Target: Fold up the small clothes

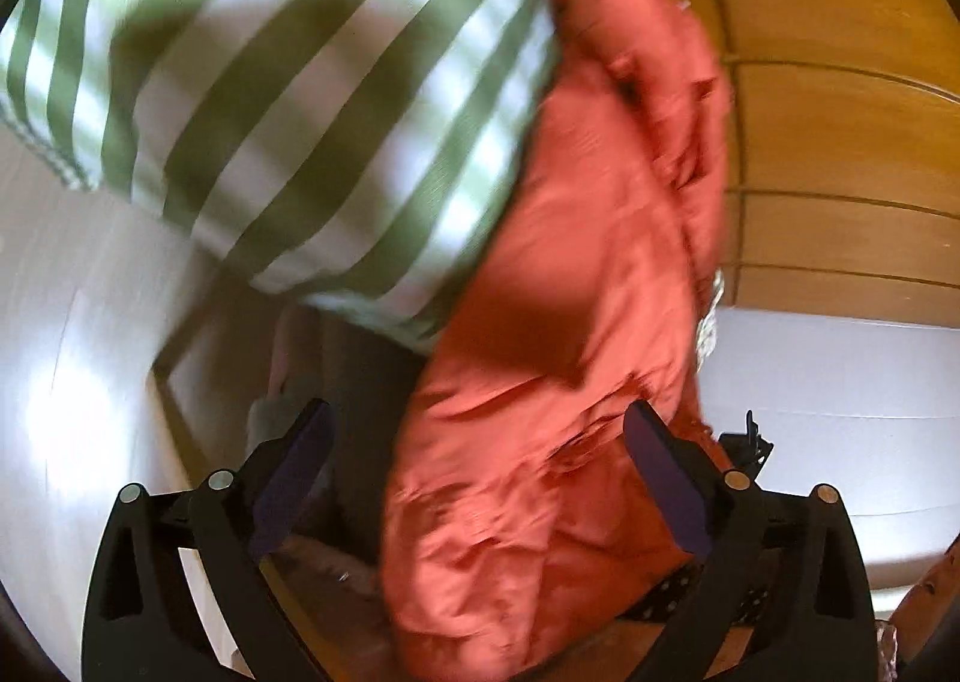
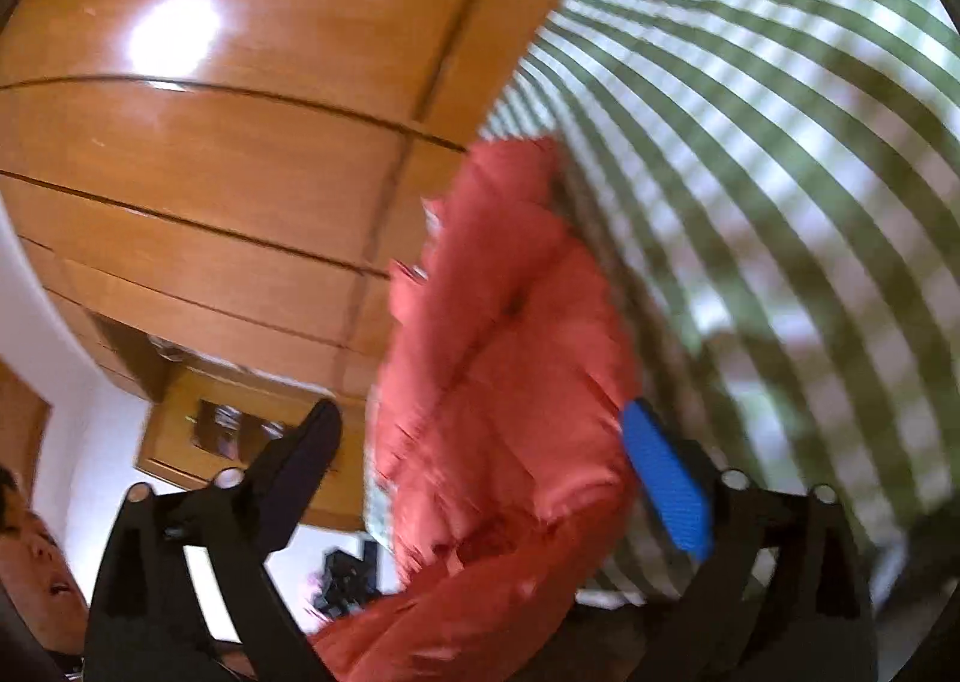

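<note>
A crumpled red-orange garment point(image 1: 540, 358) hangs blurred in front of both cameras. In the left wrist view it falls between the wide-spread fingers of my left gripper point(image 1: 478, 407). The cloth brushes the right-hand pad point(image 1: 666, 478) and stays clear of the left-hand one. The right wrist view shows the same garment point(image 2: 498, 358) inside my right gripper point(image 2: 481, 409). There the jaws are also spread wide, the blue pad point(image 2: 666, 484) lies against the cloth, and the other finger is apart from it. Neither gripper pinches the garment. Its lower part is hidden below the frames.
A green-and-white striped cloth point(image 1: 288, 100) fills the space behind the garment and shows again as stripes point(image 2: 780, 172) at the right. Glossy wooden cabinet panels point(image 2: 210, 154) and a white wall point(image 1: 840, 412) stand behind. A person's head point(image 2: 30, 574) is at the lower left.
</note>
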Demonstrator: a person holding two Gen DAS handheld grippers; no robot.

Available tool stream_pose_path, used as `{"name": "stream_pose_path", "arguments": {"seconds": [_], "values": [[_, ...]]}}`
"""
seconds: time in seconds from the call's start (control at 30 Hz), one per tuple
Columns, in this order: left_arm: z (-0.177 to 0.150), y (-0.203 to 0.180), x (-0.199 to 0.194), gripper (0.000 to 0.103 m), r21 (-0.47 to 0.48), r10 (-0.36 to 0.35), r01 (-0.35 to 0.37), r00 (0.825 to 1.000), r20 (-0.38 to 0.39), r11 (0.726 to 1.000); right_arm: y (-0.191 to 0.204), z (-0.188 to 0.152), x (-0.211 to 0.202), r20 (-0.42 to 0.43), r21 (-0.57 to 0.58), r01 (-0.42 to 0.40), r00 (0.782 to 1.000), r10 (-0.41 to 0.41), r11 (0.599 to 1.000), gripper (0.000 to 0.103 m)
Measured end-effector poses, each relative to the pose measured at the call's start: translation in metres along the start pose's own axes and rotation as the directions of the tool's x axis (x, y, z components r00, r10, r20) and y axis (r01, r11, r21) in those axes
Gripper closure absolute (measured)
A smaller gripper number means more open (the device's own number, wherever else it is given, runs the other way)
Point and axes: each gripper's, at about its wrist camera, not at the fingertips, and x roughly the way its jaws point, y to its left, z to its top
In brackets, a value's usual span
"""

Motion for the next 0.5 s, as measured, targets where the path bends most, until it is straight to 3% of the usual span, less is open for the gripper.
{"name": "stream_pose_path", "arguments": {"seconds": [0.17,0.3,0.37,0.43,0.5], "values": [[-0.005,0.025,0.016,0.004,-0.041,0.039,-0.043,0.994,-0.103,0.998,-0.014,-0.019,0.017,-0.173,0.034,0.14,0.976,-0.133,0.989,0.002],[-0.012,0.032,0.023,0.004,-0.073,-0.039,0.027,0.985,-0.169,0.997,-0.026,-0.033,0.026,-0.23,0.095,0.082,0.971,-0.059,0.992,0.002],[-0.016,0.029,0.026,0.004,-0.054,-0.068,0.058,0.977,-0.202,0.997,-0.022,-0.042,0.034,-0.281,0.084,0.056,0.959,-0.03,0.995,0.005],[-0.021,0.017,0.036,0.004,-0.039,-0.11,0.104,0.96,-0.258,0.994,-0.014,-0.048,0.039,-0.302,0.054,0.034,0.953,-0.017,0.998,0.018],[-0.027,0.003,0.05,0.004,-0.032,-0.167,0.166,0.93,-0.328,0.986,-0.008,-0.051,0.043,-0.31,0.039,0.007,0.951,0.006,0.999,0.046]]}}
